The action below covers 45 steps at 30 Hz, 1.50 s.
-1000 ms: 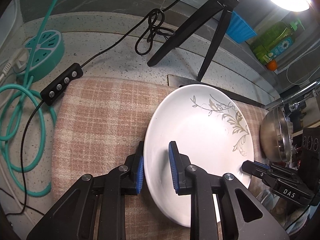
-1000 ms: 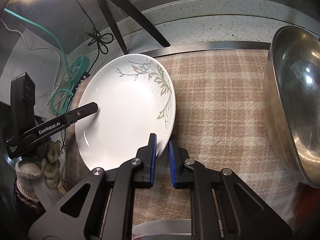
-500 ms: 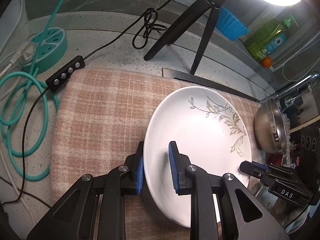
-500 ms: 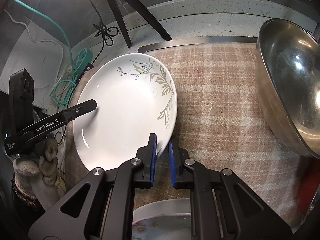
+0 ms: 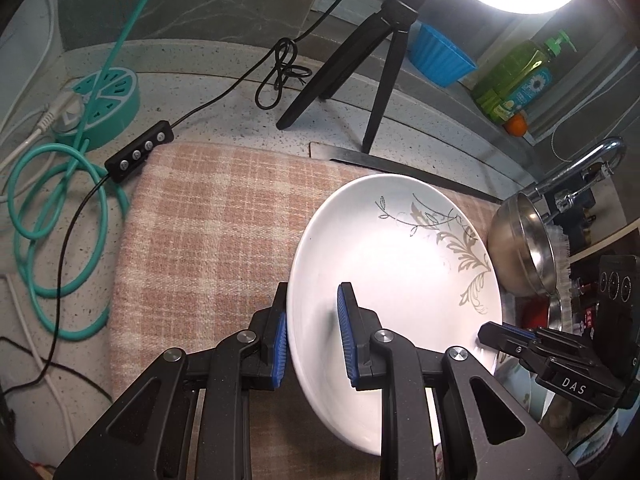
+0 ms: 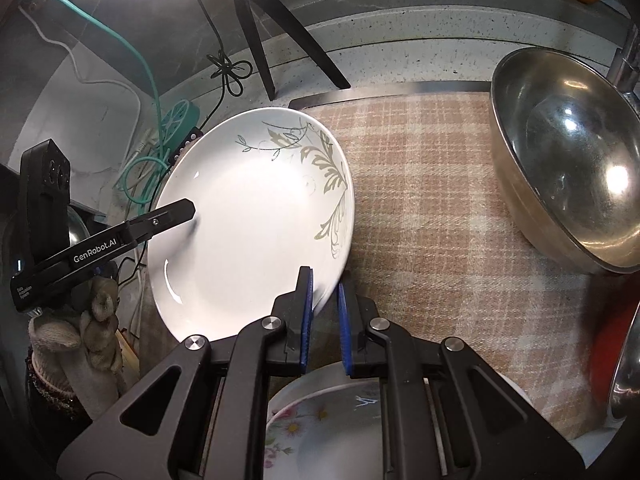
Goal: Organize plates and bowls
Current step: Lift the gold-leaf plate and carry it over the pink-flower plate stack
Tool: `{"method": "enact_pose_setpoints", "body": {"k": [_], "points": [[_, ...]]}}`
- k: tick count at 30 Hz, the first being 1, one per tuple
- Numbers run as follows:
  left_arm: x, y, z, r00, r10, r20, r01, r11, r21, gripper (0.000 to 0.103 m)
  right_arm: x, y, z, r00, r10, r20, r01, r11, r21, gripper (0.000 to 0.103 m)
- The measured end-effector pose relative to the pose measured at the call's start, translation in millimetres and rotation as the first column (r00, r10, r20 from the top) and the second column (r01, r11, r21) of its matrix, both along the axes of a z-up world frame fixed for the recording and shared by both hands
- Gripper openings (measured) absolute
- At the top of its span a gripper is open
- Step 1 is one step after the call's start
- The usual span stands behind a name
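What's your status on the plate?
Left gripper and right gripper both clamped on plate rim. Plate over cloth. Steel bowl alongside, apart.

Left wrist: steeply down, close over left rim of white plate (image 5: 394,256). Right wrist: same tilt, close at opposite rim. Shared: plate (image 6: 256,216), checked cloth (image 6: 432,184), tripod (image 5: 360,64).

The right tool (image 6: 325,312) pinches the near rim of a white leaf-patterned plate (image 6: 248,216); the left tool (image 6: 176,214) grips its far-left edge. A steel bowl (image 6: 568,168) sits on the checked cloth (image 6: 432,208). A flowered plate (image 6: 320,432) lies below.
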State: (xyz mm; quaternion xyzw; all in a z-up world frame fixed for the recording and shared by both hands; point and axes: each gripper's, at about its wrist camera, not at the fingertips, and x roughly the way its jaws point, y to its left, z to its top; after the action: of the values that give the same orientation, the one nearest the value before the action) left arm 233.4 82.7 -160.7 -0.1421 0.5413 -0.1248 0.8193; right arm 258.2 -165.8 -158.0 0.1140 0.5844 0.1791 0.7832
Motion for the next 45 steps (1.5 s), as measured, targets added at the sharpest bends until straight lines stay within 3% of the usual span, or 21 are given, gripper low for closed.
{"method": "enact_pose_setpoints", "body": {"k": [12, 23, 33, 45], "points": [[-30, -16, 27, 0.997, -0.048, 0.055, 0.049, 0.999, -0.014, 0.021, -37, -20, 22, 0.999, -0.037, 0.025, 0.037, 0.999, 0.031, 0.012], [-64, -55, 37, 0.988, -0.135, 0.067, 0.138, 0.990, -0.029, 0.021, -85, -54, 39, 0.994, -0.097, 0.043, 0.095, 0.995, 0.029, 0.012], [-93, -96, 30, 0.971, -0.233, 0.046, 0.235, 0.972, -0.030, 0.021, -142, -90, 40, 0.986, -0.167, 0.021, 0.166, 0.986, 0.004, 0.012], [-111, -123, 17, 0.953, -0.302, 0.005, 0.302, 0.953, -0.021, 0.021, -181, -117, 29, 0.973, -0.232, -0.009, 0.231, 0.973, -0.015, 0.012]]}}
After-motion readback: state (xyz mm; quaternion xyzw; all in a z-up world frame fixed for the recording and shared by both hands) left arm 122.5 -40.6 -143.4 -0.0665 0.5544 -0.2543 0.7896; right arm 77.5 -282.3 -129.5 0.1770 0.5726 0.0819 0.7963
